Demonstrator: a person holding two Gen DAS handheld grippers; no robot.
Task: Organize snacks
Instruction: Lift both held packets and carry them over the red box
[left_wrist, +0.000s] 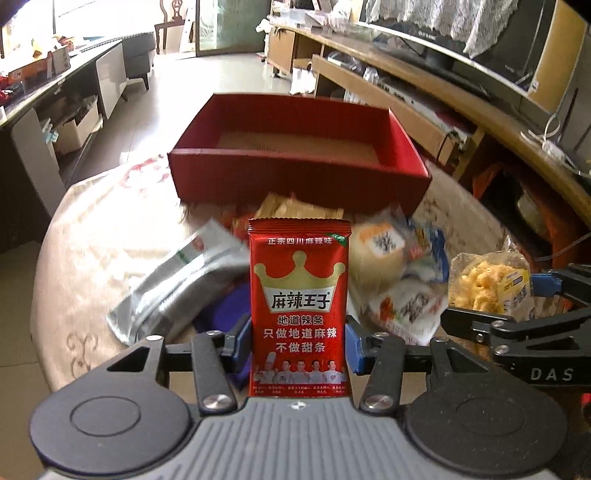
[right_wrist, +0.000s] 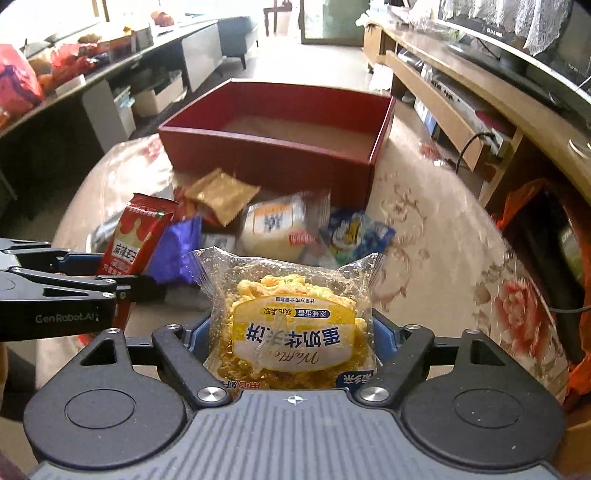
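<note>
- Blue-padded left gripper (left_wrist: 298, 334) was clamped on a red spicy-strip packet (left_wrist: 298, 306), held upright above the table (left_wrist: 96, 236).
- Right gripper (right_wrist: 293, 332) was clamped on a clear-wrapped yellow waffle cake (right_wrist: 291, 328), lifted likewise.
- Beneath them the remaining snacks lay heaped mid-table: a silver pouch (left_wrist: 177, 280), a wrapped bun (right_wrist: 275, 229), a tan cracker packet (right_wrist: 221, 194) and a purple packet (right_wrist: 181, 247).
- Beyond the heap, a red box (left_wrist: 295, 162) stood at the table's far edge, only its brown floor showing inside.
</note>
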